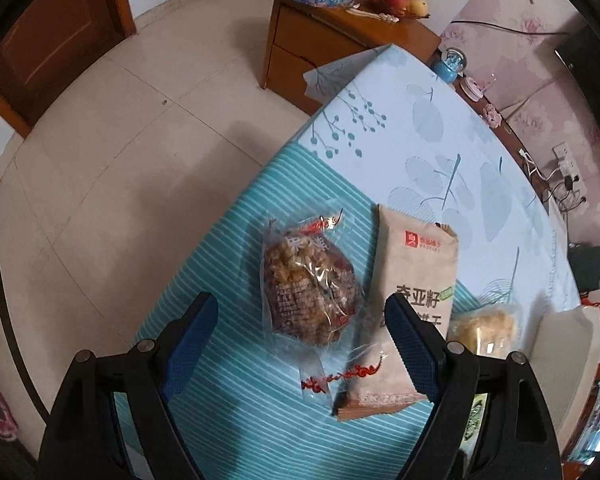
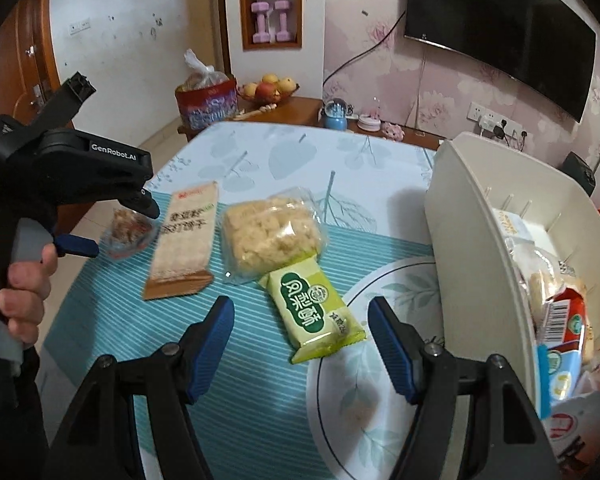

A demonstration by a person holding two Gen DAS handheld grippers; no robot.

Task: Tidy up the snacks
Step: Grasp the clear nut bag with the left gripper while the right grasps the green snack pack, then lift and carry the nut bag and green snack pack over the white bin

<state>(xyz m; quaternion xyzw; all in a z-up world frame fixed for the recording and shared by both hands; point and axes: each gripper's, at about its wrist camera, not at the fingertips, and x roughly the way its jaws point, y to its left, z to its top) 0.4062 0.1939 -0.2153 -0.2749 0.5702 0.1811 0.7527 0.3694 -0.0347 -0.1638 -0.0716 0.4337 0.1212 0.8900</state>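
In the left wrist view my left gripper (image 1: 302, 304) stands open, pointing steeply down over a clear bag of brown puffed snack (image 1: 308, 280); the bag lies between the blue pads, untouched. Right of it lie a beige paper pack (image 1: 416, 272) and a clear bag of yellow crisps (image 1: 484, 328). My right gripper (image 2: 300, 306) is open with nothing held, hovering just above a green pack (image 2: 314, 312) on the teal striped mat (image 2: 236, 400). The brown snack (image 2: 130, 232), beige pack (image 2: 184, 240) and yellow crisps (image 2: 270, 236) lie beyond it. A hand (image 2: 24, 280) holds the left gripper there.
A white basket (image 2: 472, 240) with several snack packs stands at the right of the table. The table's left edge drops to the tiled floor (image 1: 120, 160). Behind the table, a wooden cabinet (image 2: 292, 110) carries a fruit bowl (image 2: 268, 88) and a red bag (image 2: 206, 106). A TV (image 2: 500, 28) hangs on the wall.
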